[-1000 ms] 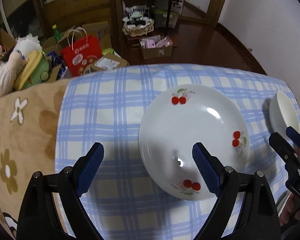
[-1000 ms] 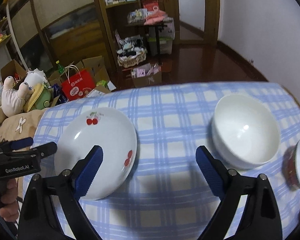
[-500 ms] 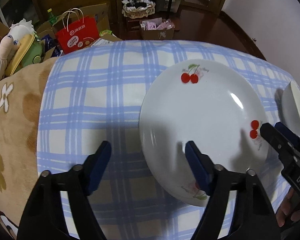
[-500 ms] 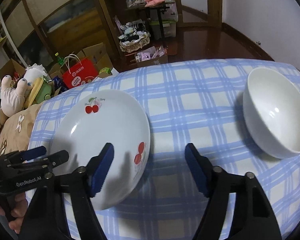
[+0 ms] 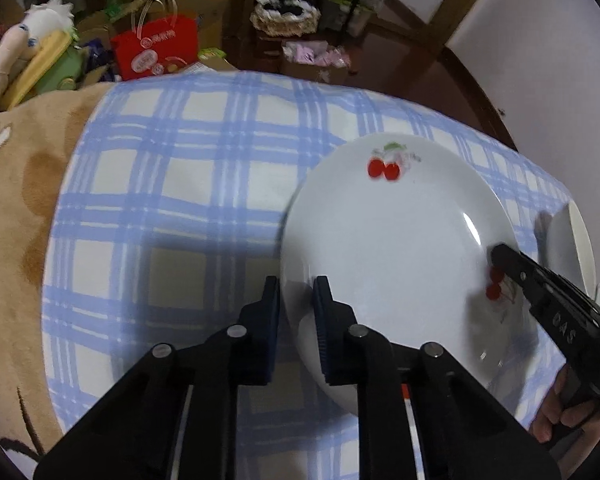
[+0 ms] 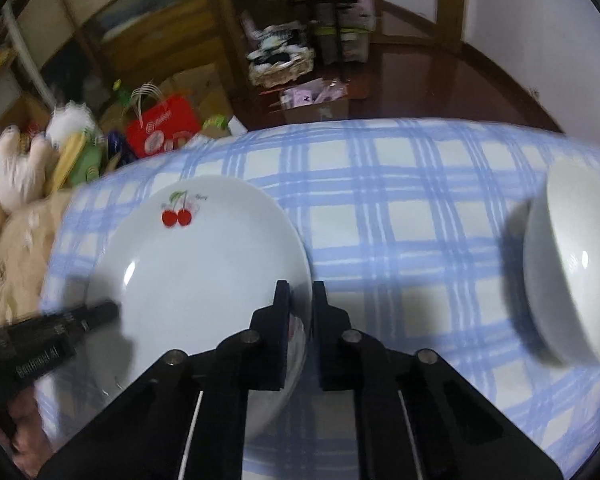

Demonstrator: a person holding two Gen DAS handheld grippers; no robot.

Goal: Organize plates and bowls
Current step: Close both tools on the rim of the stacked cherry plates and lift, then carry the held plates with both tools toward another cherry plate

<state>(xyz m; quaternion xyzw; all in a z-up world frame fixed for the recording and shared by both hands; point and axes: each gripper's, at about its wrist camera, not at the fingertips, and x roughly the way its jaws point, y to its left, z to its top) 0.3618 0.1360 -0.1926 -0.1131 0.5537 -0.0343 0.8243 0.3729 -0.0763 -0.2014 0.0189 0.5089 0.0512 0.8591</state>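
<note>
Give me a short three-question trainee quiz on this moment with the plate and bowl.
1. True or false: both hand-held grippers are at the rim of the plate.
2. What fruit is painted on the plate?
3. Where does the white bowl stand? A) on the plate B) on the checked cloth, apart from the plate C) on the floor

Key
1. True: the left hand-held gripper is closing over the left rim; the right hand-held gripper is shut on the opposite rim.
2. Cherries.
3. B.

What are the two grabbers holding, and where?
Both hold the cherry plate by its rim: left gripper closing on its left edge, right gripper on its right edge.
</note>
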